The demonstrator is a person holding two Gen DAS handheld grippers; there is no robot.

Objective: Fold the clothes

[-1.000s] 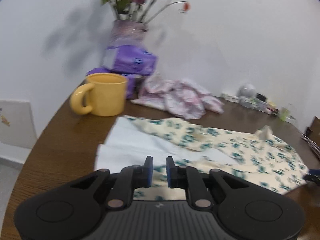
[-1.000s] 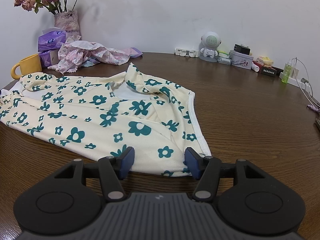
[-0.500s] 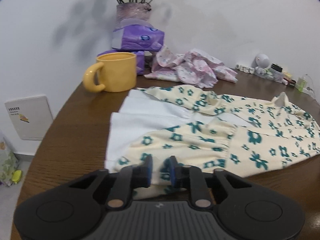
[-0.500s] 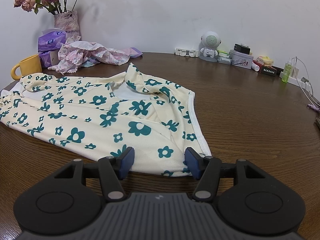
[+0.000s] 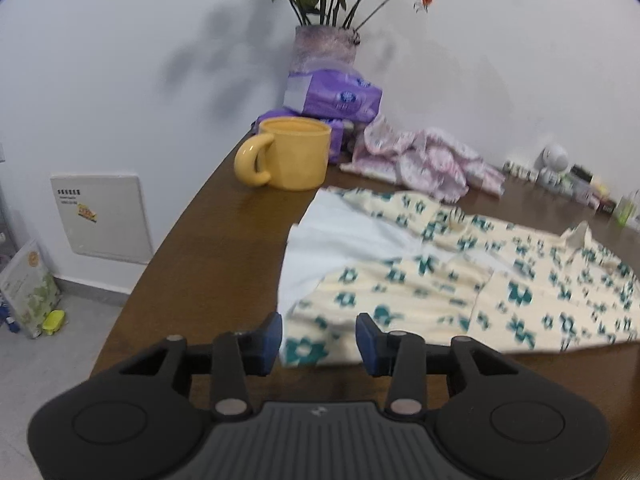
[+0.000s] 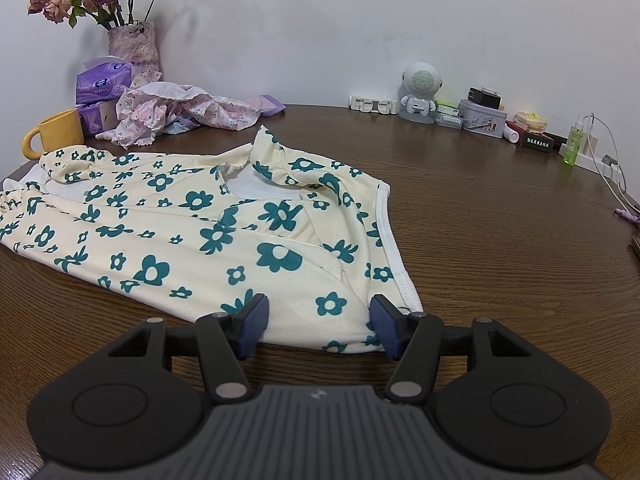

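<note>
The flowered garment (image 6: pixel 192 224) lies spread on the surface (image 6: pixel 480 240), half folded. The left gripper (image 5: pixel 319 336) is opening, apparently releasing its corner; the right gripper (image 6: pixel 319 326) waits unclenched at the near hem, gripping nothing.

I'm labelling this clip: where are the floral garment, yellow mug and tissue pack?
floral garment (image 6: pixel 192 240), right wrist view, middle of fabric.
yellow mug (image 5: pixel 298 158), left wrist view, its side.
tissue pack (image 5: pixel 340 98), left wrist view, front face.
</note>
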